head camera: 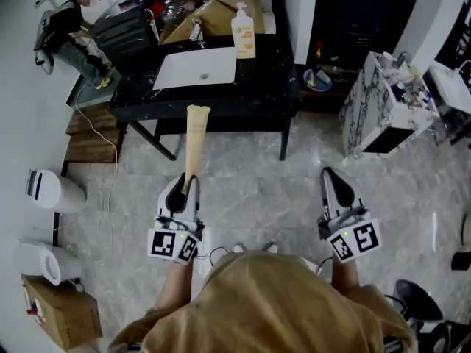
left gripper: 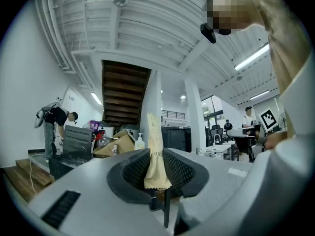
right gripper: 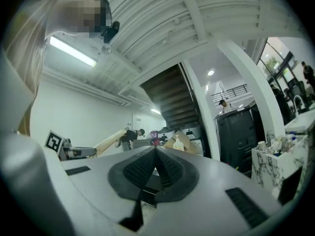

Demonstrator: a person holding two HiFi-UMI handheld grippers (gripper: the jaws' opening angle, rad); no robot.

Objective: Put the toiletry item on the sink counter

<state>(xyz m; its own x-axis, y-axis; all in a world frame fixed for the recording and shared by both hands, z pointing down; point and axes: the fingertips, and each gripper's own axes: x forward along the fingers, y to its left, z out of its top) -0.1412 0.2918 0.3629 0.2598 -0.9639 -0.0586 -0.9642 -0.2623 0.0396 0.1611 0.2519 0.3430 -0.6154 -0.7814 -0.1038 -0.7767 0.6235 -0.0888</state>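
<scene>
While the tan tube [head camera: 196, 142] is up in the air and not yet on the black surface [head camera: 250, 87], the step in hand looks like the carry. The left hand-held gripper [head camera: 184, 186] has its 2 jaws closed on the flat bottom end of the tube. The pads press it from both sides, with only a small gap for the tube. The tube sticks out level, away from the person and toward the white sink [head camera: 197, 68]. From the head view, its far tip lines up with the front edge of the surface, but I cannot tell if it is over the edge yet. The person seems to stand back, with bare floor [head camera: 250, 190] between them and the surface.

The right hand-held gripper [head camera: 330, 176] is closed all the way, with nothing in it. It is held out beside the left one, well apart from it.

Next, I think the left one needs to go forward until the tube is over a bare spot on the surface. A good spot may be in front of the sink or to its right, away from the pump bottle [head camera: 243, 31]. Then it should go down, and the jaws should open only when the tube rests there. The tube is long and held by 1 end, so it could tip or roll.
</scene>
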